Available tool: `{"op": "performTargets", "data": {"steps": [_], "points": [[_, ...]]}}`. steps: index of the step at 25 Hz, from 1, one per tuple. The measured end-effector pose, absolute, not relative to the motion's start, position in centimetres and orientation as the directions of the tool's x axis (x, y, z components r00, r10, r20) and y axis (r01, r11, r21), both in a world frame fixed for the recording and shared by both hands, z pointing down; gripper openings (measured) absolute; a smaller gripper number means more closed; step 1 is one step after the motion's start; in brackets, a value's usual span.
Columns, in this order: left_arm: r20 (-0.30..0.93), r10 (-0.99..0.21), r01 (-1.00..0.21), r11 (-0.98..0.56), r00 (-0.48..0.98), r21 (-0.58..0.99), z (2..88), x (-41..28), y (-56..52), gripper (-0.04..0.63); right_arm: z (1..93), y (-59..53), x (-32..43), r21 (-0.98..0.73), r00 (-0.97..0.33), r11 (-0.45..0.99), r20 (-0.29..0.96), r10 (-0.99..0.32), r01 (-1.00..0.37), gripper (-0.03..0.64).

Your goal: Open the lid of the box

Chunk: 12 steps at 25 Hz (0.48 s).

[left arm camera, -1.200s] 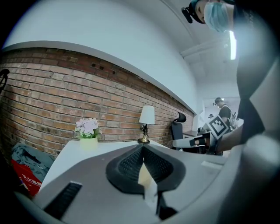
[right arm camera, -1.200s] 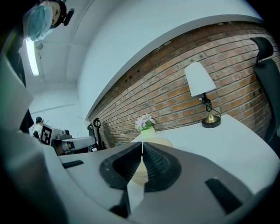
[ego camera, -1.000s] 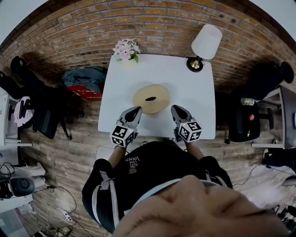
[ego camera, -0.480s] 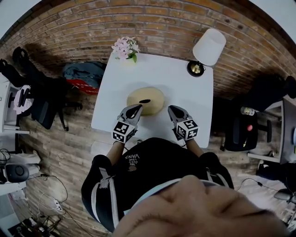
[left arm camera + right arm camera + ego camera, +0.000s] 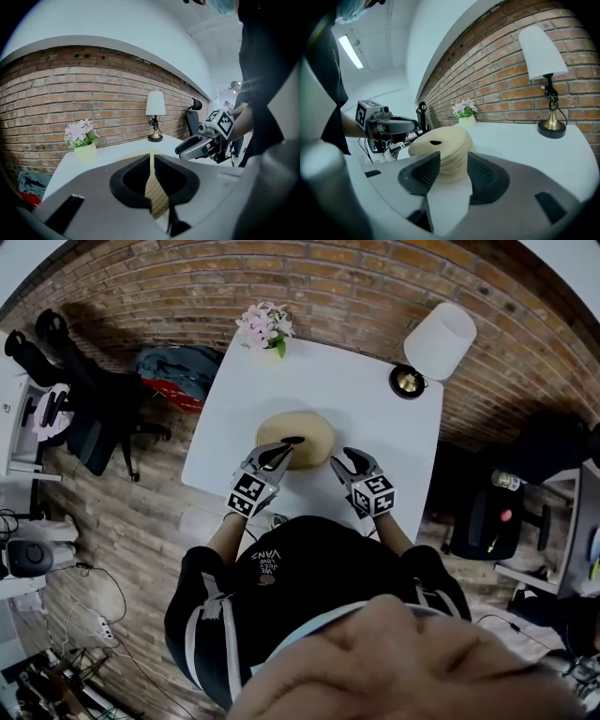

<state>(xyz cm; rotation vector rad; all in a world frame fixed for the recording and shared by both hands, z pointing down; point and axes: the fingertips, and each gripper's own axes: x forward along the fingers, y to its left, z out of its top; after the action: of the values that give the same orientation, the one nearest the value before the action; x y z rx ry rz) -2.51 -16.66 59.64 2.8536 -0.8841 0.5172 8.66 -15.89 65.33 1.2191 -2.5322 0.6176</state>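
Round woven box (image 5: 296, 439) is sitting near the front edge of the table (image 5: 375, 409). Left hand-held gripper (image 5: 279, 454) is showing jaws together, empty, hiding most of the box in its own view. Right hand-held gripper (image 5: 343, 461) jaws have just been opening, nothing between them.

The left gripper (image 5: 279, 454) and right gripper (image 5: 345, 461) have been brought closer to the box (image 5: 298, 439). The right gripper's jaws have just been opened, nothing gripped between them.
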Motion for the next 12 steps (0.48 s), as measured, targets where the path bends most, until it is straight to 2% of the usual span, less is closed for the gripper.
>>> {"op": "performTargets", "data": {"steps": [3, 8, 12], "points": [[0.384, -0.512, -0.554, -0.833, 0.768, -0.002, 60.2, -2.3, -16.8, 0.043, 66.5, -15.9, 8.6, -0.249, -0.622, 0.577, 0.444, -0.646, -0.778, 0.175], [0.440, -0.476, -0.521, -0.853, 0.761, -0.023, 61.2, -1.6, -16.8, 0.130, 68.3, -15.9, 8.4, -0.224, -0.637, 0.621, 0.492, -0.593, -0.751, 0.211], [0.509, -0.416, -0.455, -0.889, 0.753, -0.053, 62.3, -0.9, -16.4, 0.222, 68.7, -16.2, 8.0, -0.208, -0.655, 0.650, 0.483, -0.581, -0.731, 0.231]]}}
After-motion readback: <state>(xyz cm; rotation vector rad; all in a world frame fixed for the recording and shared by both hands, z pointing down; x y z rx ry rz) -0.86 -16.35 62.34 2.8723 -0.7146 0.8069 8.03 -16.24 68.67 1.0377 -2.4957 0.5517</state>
